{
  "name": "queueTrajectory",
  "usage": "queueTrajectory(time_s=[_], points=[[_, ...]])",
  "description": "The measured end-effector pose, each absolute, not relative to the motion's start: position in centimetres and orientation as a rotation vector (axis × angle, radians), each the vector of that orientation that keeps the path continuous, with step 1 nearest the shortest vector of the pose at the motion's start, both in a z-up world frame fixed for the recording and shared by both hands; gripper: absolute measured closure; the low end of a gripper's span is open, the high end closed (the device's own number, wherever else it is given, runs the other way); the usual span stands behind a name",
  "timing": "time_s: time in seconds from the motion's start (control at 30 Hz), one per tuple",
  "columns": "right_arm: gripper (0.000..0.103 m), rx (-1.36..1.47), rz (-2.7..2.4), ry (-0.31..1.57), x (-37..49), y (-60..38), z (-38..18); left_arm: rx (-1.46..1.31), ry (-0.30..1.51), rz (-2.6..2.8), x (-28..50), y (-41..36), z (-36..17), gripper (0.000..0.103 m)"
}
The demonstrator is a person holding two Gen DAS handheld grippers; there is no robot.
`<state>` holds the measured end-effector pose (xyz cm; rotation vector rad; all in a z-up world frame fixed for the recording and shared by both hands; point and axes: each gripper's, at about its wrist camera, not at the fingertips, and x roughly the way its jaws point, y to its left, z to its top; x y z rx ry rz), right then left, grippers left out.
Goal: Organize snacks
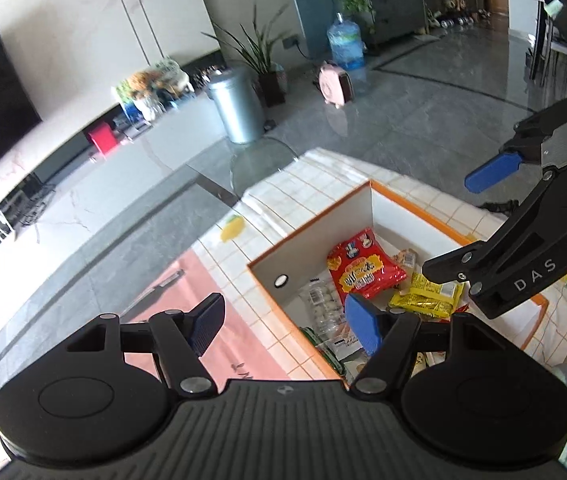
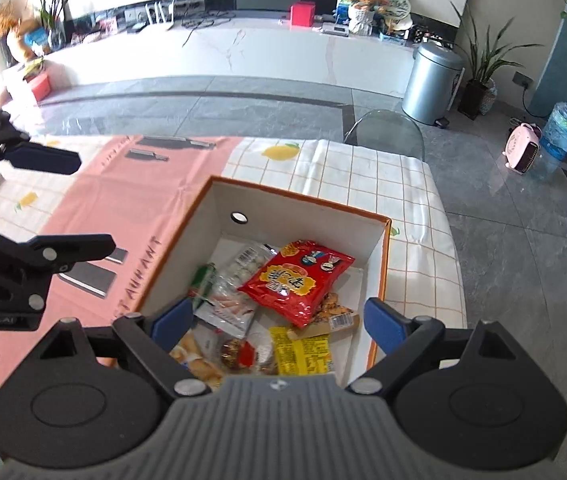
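**Both grippers empty above the snack box**

My left gripper (image 1: 287,326) and right gripper (image 2: 279,320) hang with fingers apart, holding nothing. The snacks, among them a red crinkly packet (image 2: 297,280) and a yellow printed packet (image 2: 303,350), lie heaped inside the orange-rimmed white cardboard box (image 2: 383,264) near the counter's far right corner. Reaching in, I risk pinching two overlapping packets together, or nudging the box's wall.

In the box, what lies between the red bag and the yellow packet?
A small brown snack bar with a barcode end lies between the red bag and the yellow packet; the right wrist view shows it best.
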<state>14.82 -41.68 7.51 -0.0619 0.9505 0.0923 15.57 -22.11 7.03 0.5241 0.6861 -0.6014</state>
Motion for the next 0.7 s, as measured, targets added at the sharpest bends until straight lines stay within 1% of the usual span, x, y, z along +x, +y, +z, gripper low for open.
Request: queueTrajectory(time_s=[0.17,0.3,0.4,0.53,0.6,0.7], points=[[0.013,-0.016,0.032,0.835,10.8,-40.1,10.7,0.416,0.631,-0.558,12.5,-19.2,10.0,0.022],[0.013,0.036,0.021,0.74,6.6,-38.8,12.1,0.31,0.582,-0.527,9.7,-16.7,11.4,0.022],[0.011,0.074,0.009,0.694,3.9,-37.9,12.1,0.283,0.552,-0.513,7.6,-15.3,11.6,0.021],[0.01,0.113,-0.017,0.633,0.6,-36.2,11.4,0.256,0.515,-0.467,4.9,-13.9,11.1,0.019],[0.01,0.114,-0.031,0.603,-0.9,-35.1,10.8,0.23,0.505,-0.444,4.0,-13.2,10.6,0.017],[0.009,0.095,-0.05,0.565,-2.9,-33.5,9.8,0.175,0.495,-0.394,2.7,-11.8,9.7,0.017]])
